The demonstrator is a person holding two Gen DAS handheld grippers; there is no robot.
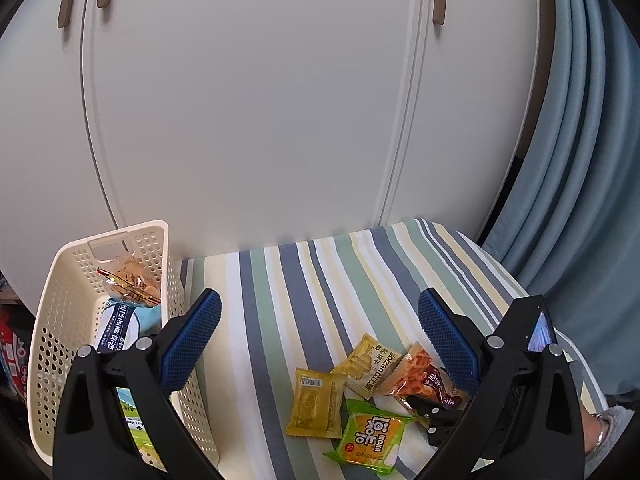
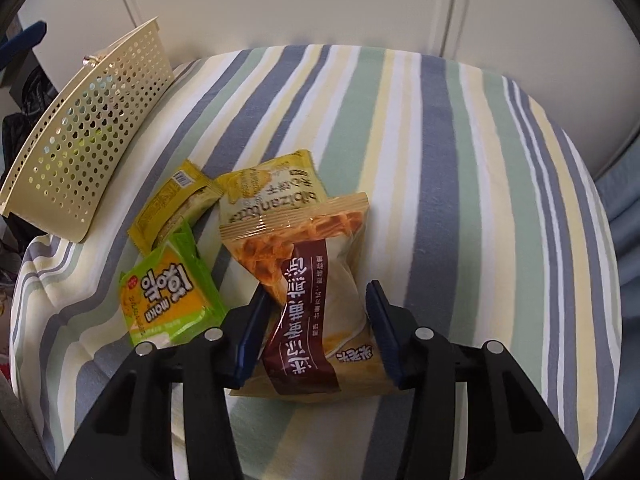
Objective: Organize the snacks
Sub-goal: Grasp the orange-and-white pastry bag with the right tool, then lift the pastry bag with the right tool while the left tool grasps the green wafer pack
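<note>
Striped cloth [image 2: 460, 168] covers the work surface; cream perforated basket [image 1: 60, 312] stands at its left edge, against white cabinet doors [image 1: 260, 100].

Basket contents: a clear pack of round crackers [image 1: 132, 284] at the far end, a blue-and-white pack [image 1: 120, 328] nearer, a green-printed pack partly hidden behind the left gripper's arm.

Right of the basket, loose on the cloth, in one cluster: yellow pack [image 1: 316, 404], pale yellow pack [image 1: 366, 364] just behind it, green-and-orange pack [image 1: 370, 436] in front of it and overlapping its corner, waffle pack [image 2: 304, 276] farthest from the basket.

Left gripper [image 1: 318, 314]: jaws spread wide, nothing between them, raised over the cloth just right of the basket.

Right gripper [image 2: 316, 308]: jaws straddle the near half of the waffle pack, blue pads [image 2: 250, 332] at either edge. Whether the pads actually press the wrapper, cannot tell.
</note>
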